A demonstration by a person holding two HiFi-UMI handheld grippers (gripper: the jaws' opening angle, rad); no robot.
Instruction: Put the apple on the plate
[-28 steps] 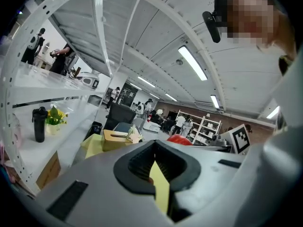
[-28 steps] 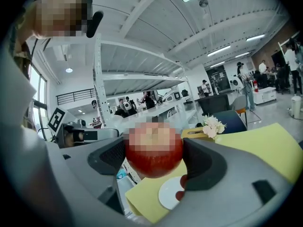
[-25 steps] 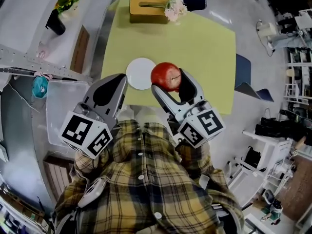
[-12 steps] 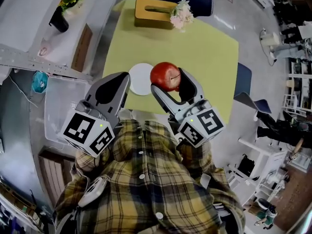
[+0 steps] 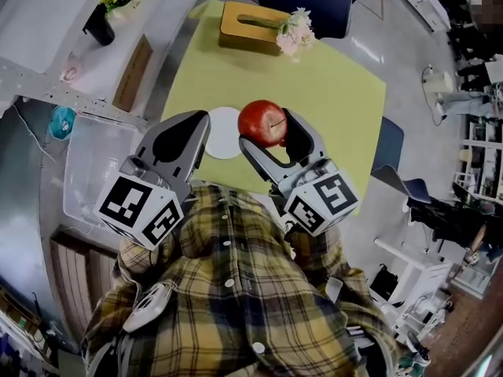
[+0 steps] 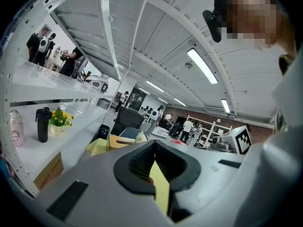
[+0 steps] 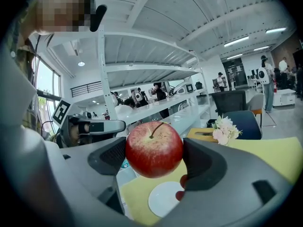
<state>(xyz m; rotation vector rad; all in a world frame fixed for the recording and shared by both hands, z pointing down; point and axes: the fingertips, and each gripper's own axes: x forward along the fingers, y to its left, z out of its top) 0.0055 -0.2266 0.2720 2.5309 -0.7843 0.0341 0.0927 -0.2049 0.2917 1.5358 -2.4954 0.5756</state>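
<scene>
The apple (image 5: 263,122) is clamped between the right gripper (image 5: 269,129) jaws; the plate (image 5: 225,133) is seen at nine o'clock, lower down. The left gripper (image 5: 192,128) jaws are pressed together, empty.

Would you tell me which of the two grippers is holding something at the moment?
The right gripper: its jaws clamp the red apple, while the left gripper has its jaws almost together with nothing between them.
</scene>
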